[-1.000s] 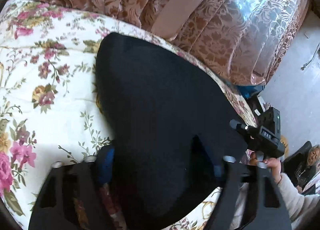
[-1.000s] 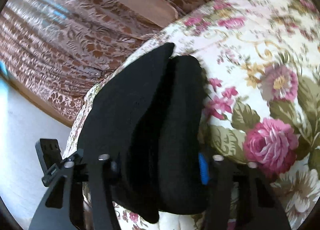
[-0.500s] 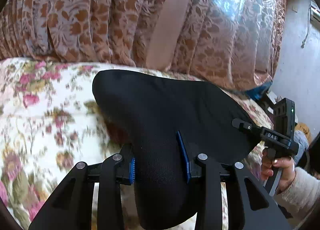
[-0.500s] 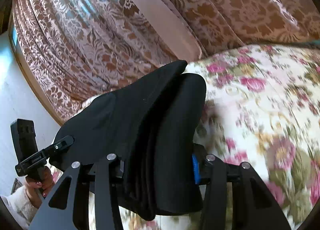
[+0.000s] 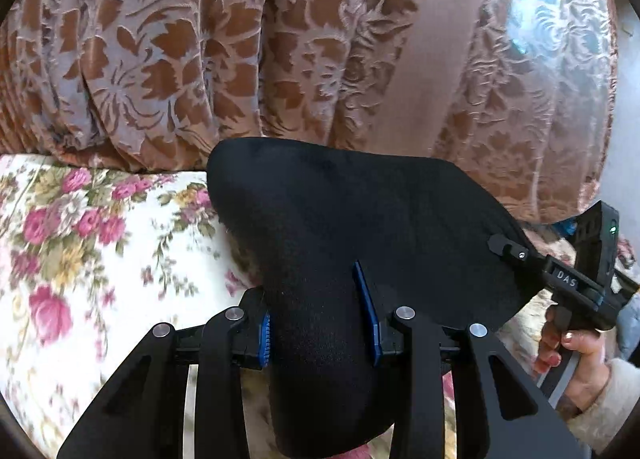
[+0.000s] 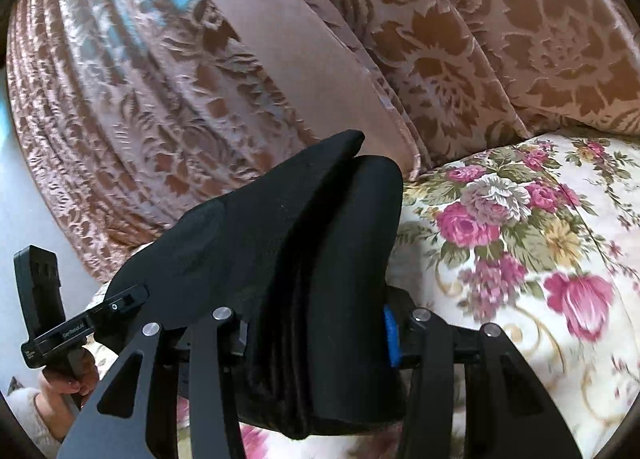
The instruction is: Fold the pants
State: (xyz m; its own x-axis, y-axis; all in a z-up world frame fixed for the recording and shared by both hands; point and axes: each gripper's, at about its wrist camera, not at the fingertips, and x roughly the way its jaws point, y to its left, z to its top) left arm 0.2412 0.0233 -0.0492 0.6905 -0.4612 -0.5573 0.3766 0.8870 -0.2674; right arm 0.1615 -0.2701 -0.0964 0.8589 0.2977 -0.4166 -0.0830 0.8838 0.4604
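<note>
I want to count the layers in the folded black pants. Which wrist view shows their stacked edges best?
The right wrist view: the pants face it edge-on, their layers stacked between the right gripper pads. The left wrist view shows only their smooth, broad top face.

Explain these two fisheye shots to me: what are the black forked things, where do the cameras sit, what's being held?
No robot here: a person holds a two-finger handheld gripper in each hand, each with a camera looking along its fingers. The left-wrist view shows the left gripper clamped on the folded black fabric pants, with the right gripper visible beyond. The right-wrist view shows the right gripper clamped on the stacked layers. The pants are lifted over a cream floral bedspread, before brown patterned curtains.
</note>
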